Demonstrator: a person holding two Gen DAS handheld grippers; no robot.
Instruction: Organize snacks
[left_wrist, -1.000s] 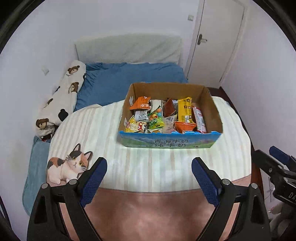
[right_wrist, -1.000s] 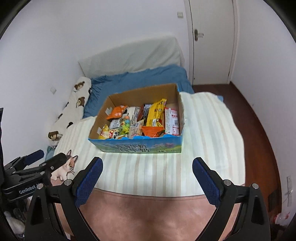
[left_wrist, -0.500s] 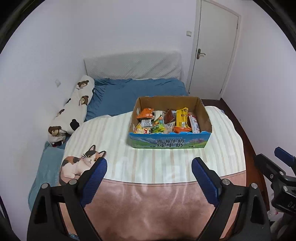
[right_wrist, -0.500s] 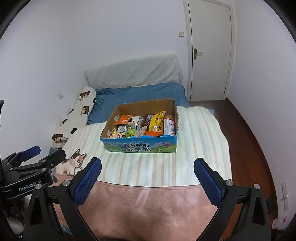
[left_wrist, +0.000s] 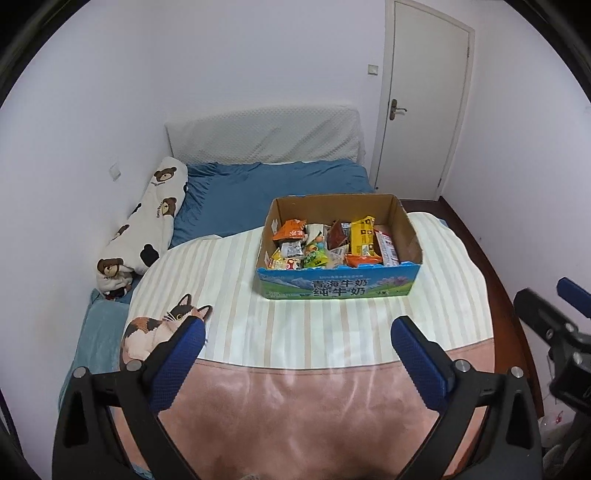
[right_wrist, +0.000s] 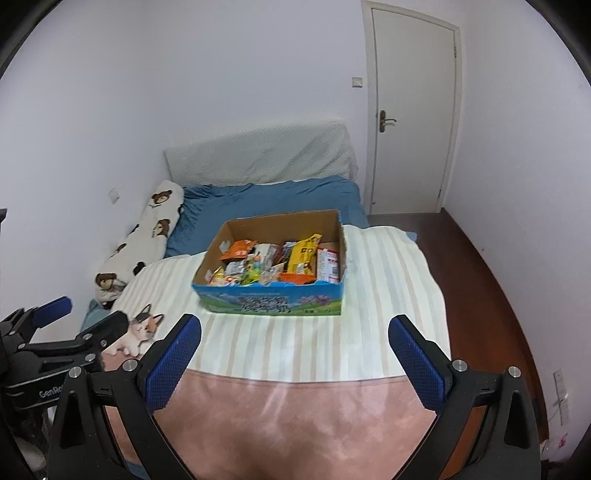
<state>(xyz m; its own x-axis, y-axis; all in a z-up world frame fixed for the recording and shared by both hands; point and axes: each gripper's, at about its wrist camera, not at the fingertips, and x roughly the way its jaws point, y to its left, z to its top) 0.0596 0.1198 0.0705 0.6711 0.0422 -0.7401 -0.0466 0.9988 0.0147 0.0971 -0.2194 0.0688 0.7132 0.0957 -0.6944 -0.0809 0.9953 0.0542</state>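
A cardboard box (left_wrist: 338, 286) with a blue printed front stands on the striped blanket and holds several snack packets (left_wrist: 325, 243), orange, yellow, green and red. It also shows in the right wrist view (right_wrist: 271, 301) with the snack packets (right_wrist: 280, 262) inside. My left gripper (left_wrist: 297, 341) is open and empty, well short of the box. My right gripper (right_wrist: 293, 338) is open and empty, also short of the box. Each gripper shows at the edge of the other's view.
The bed has a striped blanket (left_wrist: 229, 280) with a cat print (left_wrist: 155, 328), a pink blanket part (left_wrist: 295, 406) nearest me, a blue sheet (left_wrist: 258, 192) and a bear-print bolster (left_wrist: 147, 218) on the left. A white door (left_wrist: 421, 96) and wooden floor (right_wrist: 487, 280) lie right.
Both grippers have pulled back and up from the box, which now looks smaller and farther away. More of the room and door shows. Both stay open.
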